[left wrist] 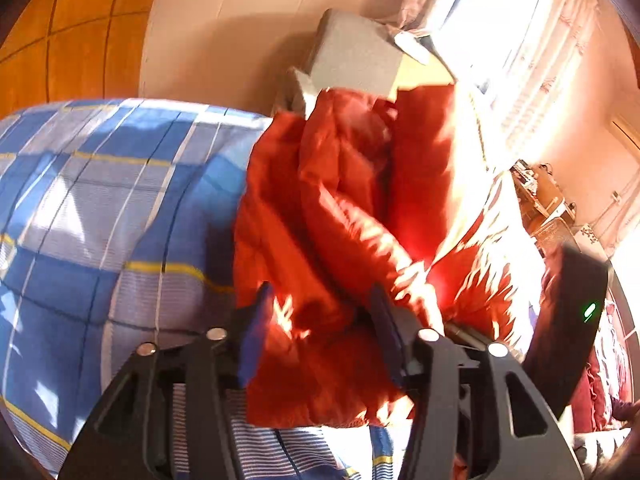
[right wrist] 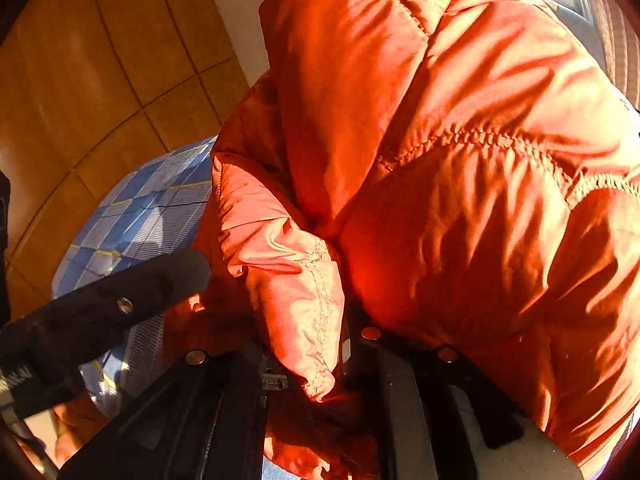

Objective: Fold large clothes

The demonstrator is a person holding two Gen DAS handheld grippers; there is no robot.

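A red-orange quilted puffer jacket lies bunched on the blue plaid bed sheet. My left gripper has its blue-padded fingers set apart around a thick fold of the jacket's lower part. In the right wrist view the jacket hangs draped over my right gripper and hides its fingertips. A cuff-like fold sits between the right jaws. The other gripper's black body shows in the left wrist view and in the right wrist view.
A grey pillow or box lies at the bed's head by a sunlit curtained window. Wooden wardrobe panels stand at left. A cluttered wooden shelf is at far right.
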